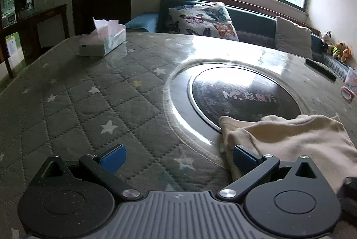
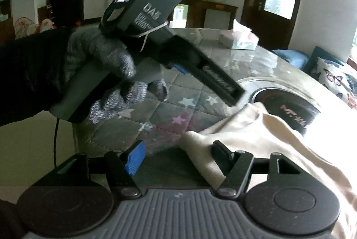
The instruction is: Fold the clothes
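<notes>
— Two grippers, both with fingers spread wide and nothing between them. My left gripper (image 1: 177, 157) sits at the bottom of its frame; my right gripper (image 2: 177, 155) likewise.

— And the cloth?

— The cream cloth (image 1: 287, 140) lies rumpled at the lower right of the left view, on the table (image 1: 89, 105), its far edge over the dark disc (image 1: 245, 96). Its near edge touches my left gripper's right finger (image 1: 244, 158). In the right view the cloth (image 2: 256, 134) fills the lower right, draped across my right finger (image 2: 223, 153).

— How would you grip it well?

— I'd judge: take one layer at a corner, each gripper on its own corner, close firmly, lift evenly. Whether it's already part folded, I can't tell.

— Your glove (image 2: 104, 69)?

— Middle left, holding the other handle.
</notes>
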`<move>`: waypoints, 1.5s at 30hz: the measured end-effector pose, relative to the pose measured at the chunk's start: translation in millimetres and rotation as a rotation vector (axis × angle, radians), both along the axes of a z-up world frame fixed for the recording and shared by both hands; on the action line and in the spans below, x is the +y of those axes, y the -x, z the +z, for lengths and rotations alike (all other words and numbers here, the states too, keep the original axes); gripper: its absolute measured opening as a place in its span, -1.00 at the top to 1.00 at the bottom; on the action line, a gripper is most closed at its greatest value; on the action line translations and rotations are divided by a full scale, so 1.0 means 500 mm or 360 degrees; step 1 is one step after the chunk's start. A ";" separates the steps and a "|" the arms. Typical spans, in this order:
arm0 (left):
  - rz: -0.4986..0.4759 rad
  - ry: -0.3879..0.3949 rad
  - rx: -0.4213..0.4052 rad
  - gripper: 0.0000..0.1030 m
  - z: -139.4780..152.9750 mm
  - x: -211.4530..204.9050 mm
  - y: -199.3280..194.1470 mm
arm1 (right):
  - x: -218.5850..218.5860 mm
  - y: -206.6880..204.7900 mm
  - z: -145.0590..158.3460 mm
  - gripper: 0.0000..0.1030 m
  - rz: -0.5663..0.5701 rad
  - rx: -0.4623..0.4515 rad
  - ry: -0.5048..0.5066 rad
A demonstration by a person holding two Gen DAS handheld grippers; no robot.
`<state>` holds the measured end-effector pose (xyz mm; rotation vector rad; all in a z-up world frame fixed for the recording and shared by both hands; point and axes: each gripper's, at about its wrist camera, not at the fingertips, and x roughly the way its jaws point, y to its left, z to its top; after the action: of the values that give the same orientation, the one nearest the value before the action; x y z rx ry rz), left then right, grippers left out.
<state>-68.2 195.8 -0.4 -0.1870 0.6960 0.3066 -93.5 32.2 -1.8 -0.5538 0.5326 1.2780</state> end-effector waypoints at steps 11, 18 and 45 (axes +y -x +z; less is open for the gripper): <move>-0.0101 -0.0019 -0.0005 -1.00 0.001 -0.052 0.019 | -0.082 -0.027 0.028 -0.37 -0.0187 0.0091 -0.0076; -0.0156 -0.0096 0.0028 -1.00 -0.012 -0.083 0.029 | -0.157 -0.065 0.018 -0.38 -0.0410 0.0149 -0.0076; -0.0160 -0.0100 0.0066 -1.00 -0.012 -0.082 0.026 | -0.293 -0.228 0.014 -0.38 -0.0924 0.0304 -0.0194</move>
<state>-81.3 155.0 -6.6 -0.0859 0.7332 0.2362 20.5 -114.2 5.4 -0.1509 0.7072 0.8022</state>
